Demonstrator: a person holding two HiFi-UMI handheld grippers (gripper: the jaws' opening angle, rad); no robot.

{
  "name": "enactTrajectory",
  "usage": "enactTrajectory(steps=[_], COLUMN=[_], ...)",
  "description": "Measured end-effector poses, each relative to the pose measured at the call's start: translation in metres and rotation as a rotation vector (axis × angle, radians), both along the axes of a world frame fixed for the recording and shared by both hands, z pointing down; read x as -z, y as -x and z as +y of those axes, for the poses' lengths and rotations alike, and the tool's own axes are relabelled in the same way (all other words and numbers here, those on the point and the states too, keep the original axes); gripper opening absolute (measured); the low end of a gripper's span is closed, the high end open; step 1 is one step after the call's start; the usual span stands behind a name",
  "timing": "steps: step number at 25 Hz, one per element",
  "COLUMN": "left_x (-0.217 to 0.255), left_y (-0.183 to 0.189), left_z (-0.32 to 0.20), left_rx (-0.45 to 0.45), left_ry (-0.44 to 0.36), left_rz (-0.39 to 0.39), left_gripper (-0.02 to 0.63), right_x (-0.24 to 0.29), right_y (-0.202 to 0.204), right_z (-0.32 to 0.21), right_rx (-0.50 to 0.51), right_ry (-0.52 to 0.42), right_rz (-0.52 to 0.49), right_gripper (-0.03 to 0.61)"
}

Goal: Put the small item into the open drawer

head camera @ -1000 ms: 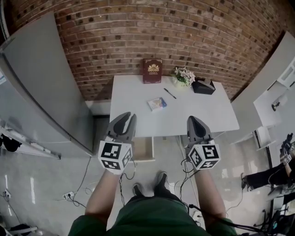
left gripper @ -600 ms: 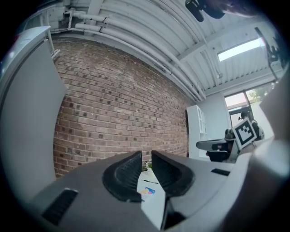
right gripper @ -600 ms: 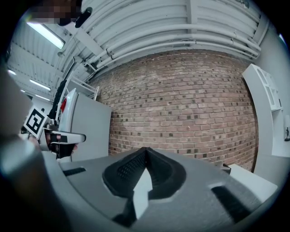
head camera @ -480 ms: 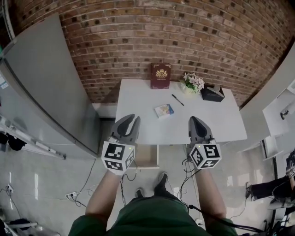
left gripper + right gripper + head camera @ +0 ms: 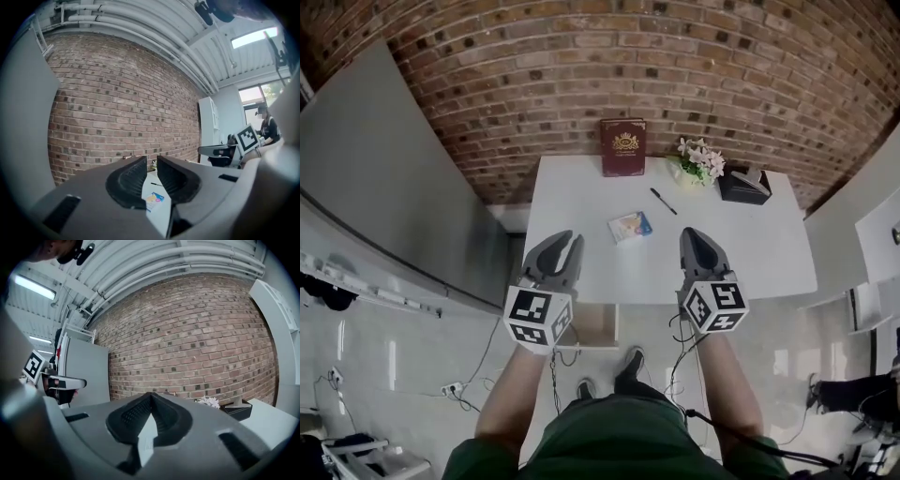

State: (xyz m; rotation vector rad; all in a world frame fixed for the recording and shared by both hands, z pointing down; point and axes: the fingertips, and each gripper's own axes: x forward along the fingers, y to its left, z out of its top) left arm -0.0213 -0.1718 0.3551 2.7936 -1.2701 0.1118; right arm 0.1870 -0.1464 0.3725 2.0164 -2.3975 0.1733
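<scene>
The small item, a flat blue and yellow box, lies mid-table on the white table; in the left gripper view the small box shows just past the jaws. An open drawer juts out under the table's front edge. My left gripper hovers at the front edge, left of the box, its jaws a narrow gap apart and empty. To the box's right, my right gripper is shut on nothing. Both point level at the brick wall.
A dark red book leans on the wall at the table's back. Flowers, a black box and a pen lie back right. A grey cabinet stands left. Cables run over the floor.
Both grippers have moved forward toward the table, and their tips now reach over its front edge. The table fills more of the view. Neither jaw opening has visibly changed.
</scene>
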Motion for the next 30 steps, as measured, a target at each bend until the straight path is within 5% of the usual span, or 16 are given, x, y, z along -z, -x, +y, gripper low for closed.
enactTrajectory(steps=[16,30], left_x=[-0.066,-0.196], left_y=[-0.059,-0.117], left_z=[-0.061,-0.113], left_rx=[0.059,-0.206], left_ry=[0.118,0.322], left_rz=[-0.135,-0.427], left_gripper=[0.069,0.282], right_x=[-0.055,-0.082], right_y=[-0.056,-0.095], right_z=[-0.073,-0.073], right_rx=[0.101,-0.014], right_ry=[0.1,0.158], right_rz=[-0.038,-0.058], right_gripper=[0.003,0.003])
